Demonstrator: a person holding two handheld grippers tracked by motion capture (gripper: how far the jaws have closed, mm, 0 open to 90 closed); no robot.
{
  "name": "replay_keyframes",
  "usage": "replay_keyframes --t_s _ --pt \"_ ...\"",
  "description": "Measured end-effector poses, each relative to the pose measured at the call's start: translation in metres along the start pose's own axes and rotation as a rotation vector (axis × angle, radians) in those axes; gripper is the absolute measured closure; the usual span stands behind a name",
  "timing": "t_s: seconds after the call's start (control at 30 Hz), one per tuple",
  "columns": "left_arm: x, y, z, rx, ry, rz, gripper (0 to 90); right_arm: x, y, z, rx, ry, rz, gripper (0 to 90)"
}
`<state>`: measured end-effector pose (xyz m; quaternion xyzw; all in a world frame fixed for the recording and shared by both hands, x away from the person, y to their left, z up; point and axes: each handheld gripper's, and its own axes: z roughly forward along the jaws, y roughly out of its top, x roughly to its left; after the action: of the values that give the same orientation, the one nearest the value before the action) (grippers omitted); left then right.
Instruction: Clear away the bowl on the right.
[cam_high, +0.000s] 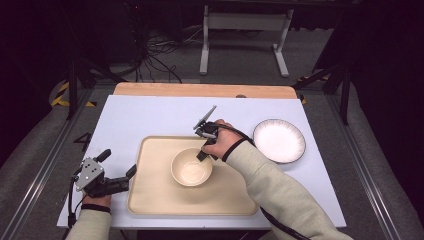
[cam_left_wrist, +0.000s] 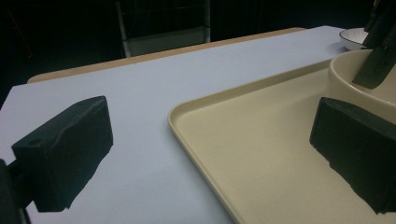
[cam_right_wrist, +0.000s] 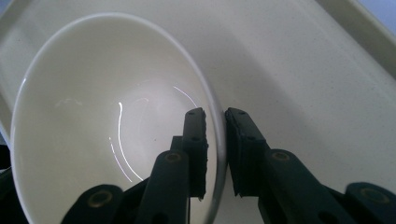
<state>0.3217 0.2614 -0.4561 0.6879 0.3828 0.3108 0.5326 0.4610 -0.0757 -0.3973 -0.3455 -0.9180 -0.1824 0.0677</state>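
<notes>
Overhead, the right gripper (cam_high: 202, 154) stands at the near-right rim of the cream bowl (cam_high: 191, 167) on the beige tray (cam_high: 150, 192), while the left gripper (cam_high: 120, 176) waits wide open and empty off the tray's left edge. Next, its own view has the tray rim (cam_left_wrist: 196, 100) between its jaws, bowl (cam_left_wrist: 355, 88) beyond. Lastly, the right gripper (cam_right_wrist: 215, 154) pinches the bowl's wall (cam_right_wrist: 93, 116), one jaw inside, one outside; judging by that, lifting comes next, calling for a firm hold, and the white plate (cam_high: 279, 140) lies clear to its right.

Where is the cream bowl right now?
In the high view the bowl sits near the middle of the tan tray, left of the white plate, with the right gripper pinching its rim.
</notes>
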Motion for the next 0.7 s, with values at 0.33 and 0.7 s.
replay_keyframes --t_s 0.33,0.7 --pt "0.0 0.0 0.0 0.001 0.001 0.001 0.2 -0.003 -0.002 -0.002 -0.034 -0.014 0.003 66.8" --pt "0.001 0.0 0.0 0.001 -0.001 0.002 0.2 0.005 -0.016 -0.016 -0.233 -0.073 -0.068 41.8"
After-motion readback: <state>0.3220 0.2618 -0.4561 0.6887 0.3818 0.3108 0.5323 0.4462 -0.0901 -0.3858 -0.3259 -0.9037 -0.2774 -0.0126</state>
